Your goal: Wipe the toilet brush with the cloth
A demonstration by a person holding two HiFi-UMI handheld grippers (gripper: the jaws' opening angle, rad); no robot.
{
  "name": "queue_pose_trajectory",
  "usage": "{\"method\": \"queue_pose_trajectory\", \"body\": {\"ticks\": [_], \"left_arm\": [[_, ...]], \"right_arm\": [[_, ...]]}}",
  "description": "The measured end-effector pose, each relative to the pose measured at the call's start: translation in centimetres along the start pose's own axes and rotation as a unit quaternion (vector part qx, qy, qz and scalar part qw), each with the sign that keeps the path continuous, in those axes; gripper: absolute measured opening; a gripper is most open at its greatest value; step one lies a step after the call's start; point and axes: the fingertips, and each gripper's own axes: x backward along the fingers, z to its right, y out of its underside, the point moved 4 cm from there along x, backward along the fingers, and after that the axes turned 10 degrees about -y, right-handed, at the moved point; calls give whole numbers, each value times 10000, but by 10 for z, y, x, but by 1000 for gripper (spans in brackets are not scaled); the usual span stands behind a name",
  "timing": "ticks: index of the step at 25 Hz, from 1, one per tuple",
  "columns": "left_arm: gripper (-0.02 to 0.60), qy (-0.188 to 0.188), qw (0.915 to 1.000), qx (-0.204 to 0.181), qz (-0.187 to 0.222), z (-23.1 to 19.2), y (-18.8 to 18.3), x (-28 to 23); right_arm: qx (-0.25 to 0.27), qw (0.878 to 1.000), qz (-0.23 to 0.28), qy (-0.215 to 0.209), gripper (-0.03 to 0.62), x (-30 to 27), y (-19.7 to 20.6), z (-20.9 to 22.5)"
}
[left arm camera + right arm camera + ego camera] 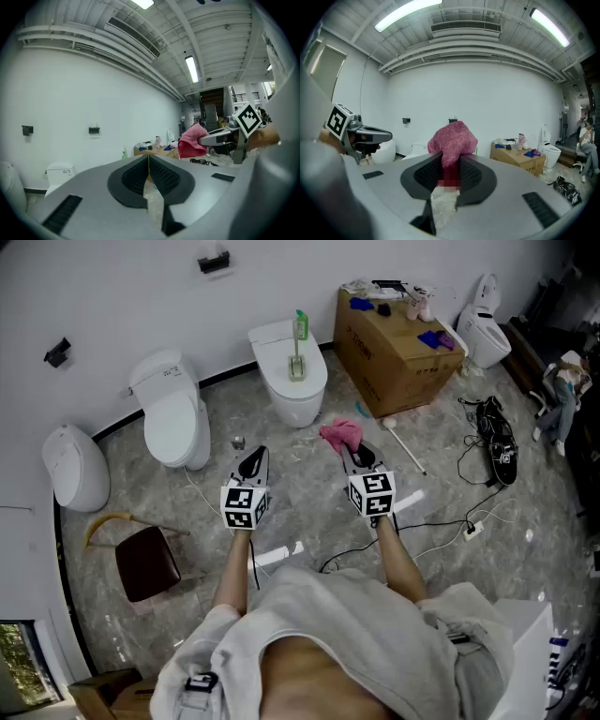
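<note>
My right gripper (353,454) is shut on a pink cloth (339,434), which bunches up beyond the jaw tips (453,140) in the right gripper view. Level with it to the left, my left gripper (253,463) is shut with nothing in it; its jaws meet at the tips (149,164). Both are held above the marble floor. A green-handled toilet brush (298,345) stands upright in its holder on the middle toilet (292,390), beyond both grippers. A white stick (405,448) lies on the floor just right of the cloth. The left gripper view shows the cloth (190,143) at its right.
Two more toilets (173,413) (77,465) stand along the wall at left and another (486,334) at far right. A cardboard box (398,357) with small items sits right of the middle toilet. Cables, a power strip (472,531), black gear (497,442) and a brown stool (147,563) are on the floor.
</note>
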Motion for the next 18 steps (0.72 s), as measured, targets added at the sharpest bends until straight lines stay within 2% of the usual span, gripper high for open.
{"method": "queue_pose_trajectory", "body": {"ticks": [9,18], "left_arm": [[23,-40,10000,-4,-72,21,4,-1],[23,-216,9997,-75,-126,44,3,-7]], "right_arm": [[-34,10000,-64,-57,87,14,13,12],[-164,9994,1,-316,87,27,25,33]]}}
